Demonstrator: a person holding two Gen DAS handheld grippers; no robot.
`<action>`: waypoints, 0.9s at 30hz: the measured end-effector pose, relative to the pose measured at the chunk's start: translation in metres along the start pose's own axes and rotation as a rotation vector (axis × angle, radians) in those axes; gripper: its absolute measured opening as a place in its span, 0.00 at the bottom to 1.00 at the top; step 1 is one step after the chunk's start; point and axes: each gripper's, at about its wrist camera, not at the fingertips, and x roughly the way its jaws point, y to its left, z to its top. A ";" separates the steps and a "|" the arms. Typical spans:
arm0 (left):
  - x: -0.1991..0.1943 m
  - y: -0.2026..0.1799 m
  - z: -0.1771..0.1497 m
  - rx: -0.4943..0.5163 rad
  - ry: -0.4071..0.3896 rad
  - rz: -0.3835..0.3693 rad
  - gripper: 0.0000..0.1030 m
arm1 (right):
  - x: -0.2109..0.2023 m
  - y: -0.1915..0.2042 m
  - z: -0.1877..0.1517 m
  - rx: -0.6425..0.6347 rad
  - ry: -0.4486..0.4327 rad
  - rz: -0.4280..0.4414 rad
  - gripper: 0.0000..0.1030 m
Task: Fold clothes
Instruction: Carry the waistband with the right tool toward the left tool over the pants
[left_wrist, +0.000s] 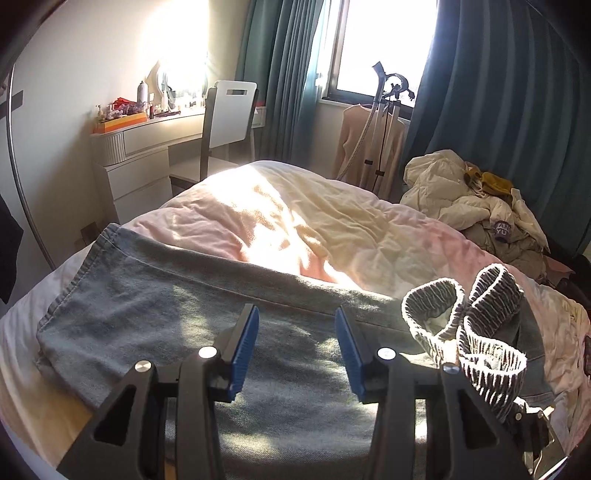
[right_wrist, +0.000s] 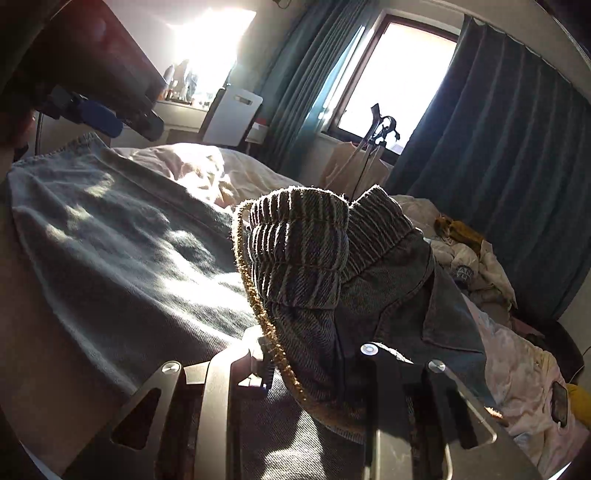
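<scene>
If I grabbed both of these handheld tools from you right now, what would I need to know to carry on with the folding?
Left tool: open, empty, hovering above the flat leg part of the jeans.
Right tool: the gathered elastic waistband is bunched up and lifted between its fingers; its fingertips are hidden by the fabric, so I can't confirm how firm the grip is.
The jeans lie across the near end of the bed. A pile of other clothes waits on the far right.
Done: jeans laid out, waist end raised.
Left: bring the waist end over, flatten, then the pile.
</scene>
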 end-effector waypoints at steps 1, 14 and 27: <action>-0.001 -0.001 0.000 0.006 -0.006 0.000 0.43 | -0.004 0.007 0.003 -0.020 -0.018 0.013 0.23; -0.002 -0.001 -0.002 -0.005 0.019 -0.090 0.43 | -0.002 0.032 -0.014 -0.089 0.052 0.162 0.34; -0.009 0.010 -0.021 -0.137 0.108 -0.320 0.47 | -0.042 -0.061 0.016 0.263 0.025 0.367 0.67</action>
